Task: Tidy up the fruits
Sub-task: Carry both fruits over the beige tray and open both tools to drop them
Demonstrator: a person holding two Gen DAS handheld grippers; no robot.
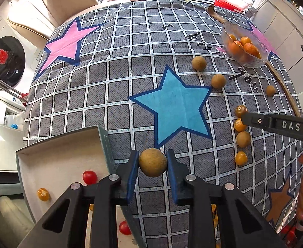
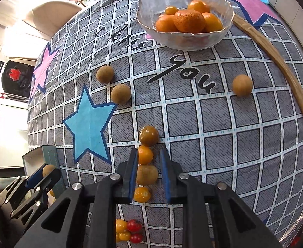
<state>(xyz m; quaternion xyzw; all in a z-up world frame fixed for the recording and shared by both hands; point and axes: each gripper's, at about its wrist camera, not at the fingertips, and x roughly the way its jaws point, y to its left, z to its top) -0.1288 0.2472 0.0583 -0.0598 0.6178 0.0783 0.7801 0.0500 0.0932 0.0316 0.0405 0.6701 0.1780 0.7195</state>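
Observation:
My left gripper is shut on a round brown fruit, held above the checked cloth beside a shallow box. The right wrist view shows the same gripper at lower left, the brown fruit between its pads. My right gripper hangs over a row of small fruits, open. A small orange fruit and a brown one lie between its fingers, with a gap on the right side. A glass bowl holds several mandarins.
The box holds a red tomato and an orange fruit. Loose brown fruits lie on the cloth. Red and yellow tomatoes cluster near the front edge. A curved wooden strip runs along the right.

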